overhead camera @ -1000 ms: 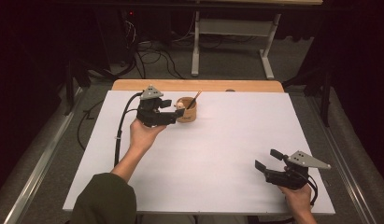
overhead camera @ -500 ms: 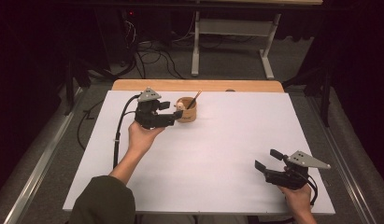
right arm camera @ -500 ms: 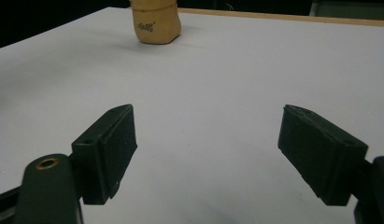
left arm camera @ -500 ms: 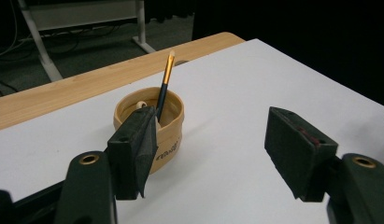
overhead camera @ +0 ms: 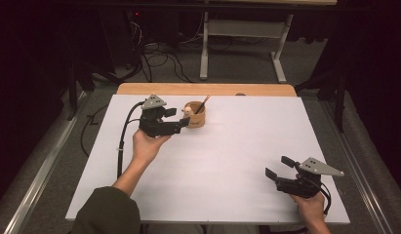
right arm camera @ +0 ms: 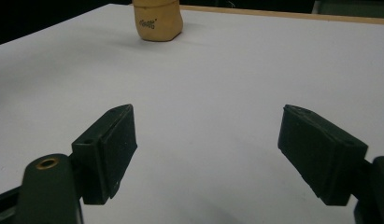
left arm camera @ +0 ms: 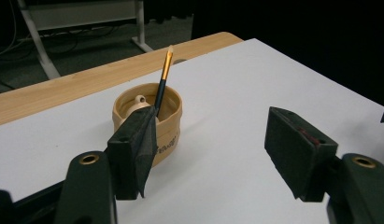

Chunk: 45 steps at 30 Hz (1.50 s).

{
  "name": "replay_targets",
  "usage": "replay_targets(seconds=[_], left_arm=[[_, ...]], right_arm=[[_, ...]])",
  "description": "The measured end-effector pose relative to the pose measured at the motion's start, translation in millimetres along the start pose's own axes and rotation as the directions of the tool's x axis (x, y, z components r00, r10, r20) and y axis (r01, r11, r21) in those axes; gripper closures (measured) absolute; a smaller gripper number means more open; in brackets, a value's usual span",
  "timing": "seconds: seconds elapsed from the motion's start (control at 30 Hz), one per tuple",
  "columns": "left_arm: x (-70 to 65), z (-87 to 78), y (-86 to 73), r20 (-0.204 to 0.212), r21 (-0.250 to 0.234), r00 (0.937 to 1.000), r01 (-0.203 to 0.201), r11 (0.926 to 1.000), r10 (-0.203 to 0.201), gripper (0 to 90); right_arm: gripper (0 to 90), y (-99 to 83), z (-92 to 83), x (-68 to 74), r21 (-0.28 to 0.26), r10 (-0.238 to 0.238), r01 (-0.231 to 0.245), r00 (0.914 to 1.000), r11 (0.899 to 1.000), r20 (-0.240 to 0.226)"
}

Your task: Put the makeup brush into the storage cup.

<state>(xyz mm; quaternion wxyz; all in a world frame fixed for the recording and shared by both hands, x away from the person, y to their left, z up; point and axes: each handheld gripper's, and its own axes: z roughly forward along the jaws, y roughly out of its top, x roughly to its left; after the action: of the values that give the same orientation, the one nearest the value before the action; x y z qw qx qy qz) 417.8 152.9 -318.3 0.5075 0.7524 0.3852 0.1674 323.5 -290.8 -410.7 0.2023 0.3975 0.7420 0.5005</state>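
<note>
– What's nearest us?
– The right gripper (overhead camera: 277, 167), jaws wide and empty, by the table's (overhead camera: 237, 146) near right corner.
– And farther off?
– The left gripper (overhead camera: 181, 120), also wide, holding nothing, just beside the wooden cup (overhead camera: 194, 115) with its brush (overhead camera: 203, 104), near the far edge.

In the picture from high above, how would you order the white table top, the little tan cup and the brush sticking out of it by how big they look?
1. White table top, by far the largest.
2. Tan cup.
3. Brush, a thin stick; part of it is hidden inside the cup, so its full length is unsure.
</note>
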Motion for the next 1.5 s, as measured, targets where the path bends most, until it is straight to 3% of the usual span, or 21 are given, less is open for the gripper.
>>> replay_targets(seconds=[1.5], left_arm=[[5.2,-24.7,-13.9,-0.009,-0.015,0.9996,0.025,0.9996,-0.025,34.9]], right_arm=[[21.1,-0.3,0.9,0.1,0.004,-0.004,0.004,1.0000,1.000,0.002]])
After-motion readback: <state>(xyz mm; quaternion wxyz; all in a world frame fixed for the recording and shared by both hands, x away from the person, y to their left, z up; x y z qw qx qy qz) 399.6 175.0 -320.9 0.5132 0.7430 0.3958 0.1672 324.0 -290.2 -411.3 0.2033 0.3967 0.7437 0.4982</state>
